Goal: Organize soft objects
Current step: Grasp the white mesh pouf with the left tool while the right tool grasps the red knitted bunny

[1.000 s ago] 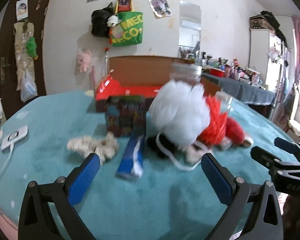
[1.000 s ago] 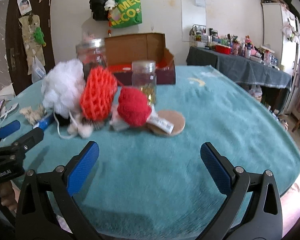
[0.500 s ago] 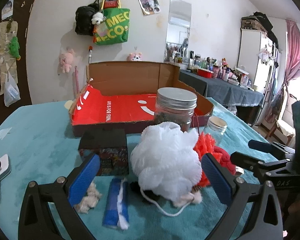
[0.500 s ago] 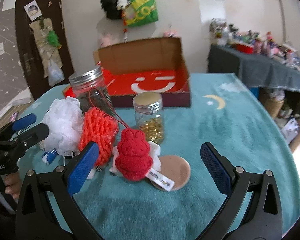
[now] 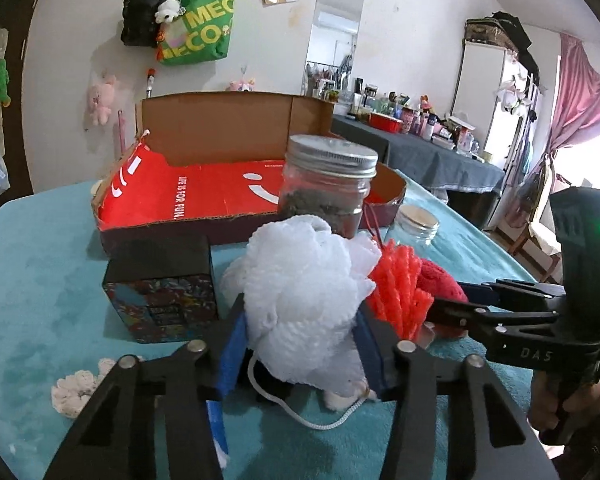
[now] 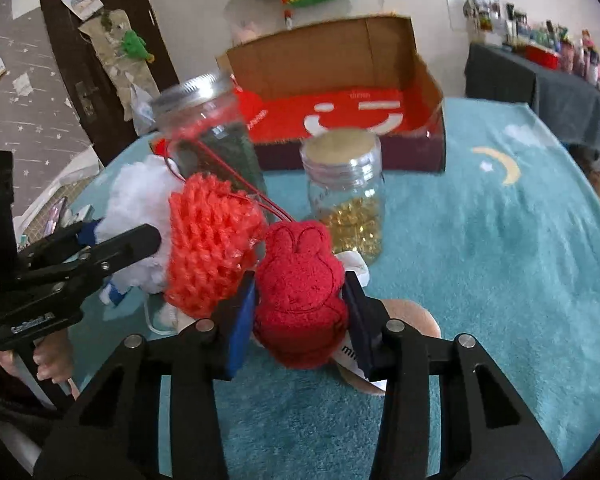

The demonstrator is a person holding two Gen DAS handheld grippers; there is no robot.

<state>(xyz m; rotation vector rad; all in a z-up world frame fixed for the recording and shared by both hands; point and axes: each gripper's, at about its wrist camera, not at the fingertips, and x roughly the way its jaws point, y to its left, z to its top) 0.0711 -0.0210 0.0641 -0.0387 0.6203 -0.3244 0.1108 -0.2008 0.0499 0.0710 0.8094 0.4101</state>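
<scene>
Teal cloth [image 5: 40,280] covers the table in the left wrist view, with a white wall and a green bag [image 5: 198,28] at upper centre. At lower centre the left gripper [image 5: 300,344] has its blue pads pressed into both sides of a white pouf [image 5: 304,304], whose cord loops onto the cloth below. Right of the pouf, touching it, sits an orange net sponge [image 5: 400,292], and behind that a red plush [image 5: 440,284]. The right gripper [image 5: 456,300] reaches in from the right edge, its tips at the plush. A dark jar [image 5: 324,188] with a metal lid stands behind the pouf, and an open box [image 5: 228,184] with a red floor lies behind the jar. Left of the pouf stands a black patterned carton [image 5: 160,296]; a cream crochet piece [image 5: 76,392] lies at lower left.

Same teal cloth [image 6: 500,260] fills the right wrist view, a dark door [image 6: 80,60] at upper left. At lower centre the right gripper [image 6: 300,312] is clamped narrow on the red plush [image 6: 300,296], a pad on each side. The net sponge [image 6: 208,248] touches the plush's left side, the pouf [image 6: 136,208] beyond it. The left gripper [image 6: 112,240] enters from the left, closed around the pouf. A jar of gold bits [image 6: 348,200] stands just behind the plush, the dark jar [image 6: 208,128] to its left, the box [image 6: 348,104] at upper centre. A tan disc [image 6: 412,320] lies under the plush's right side.
</scene>
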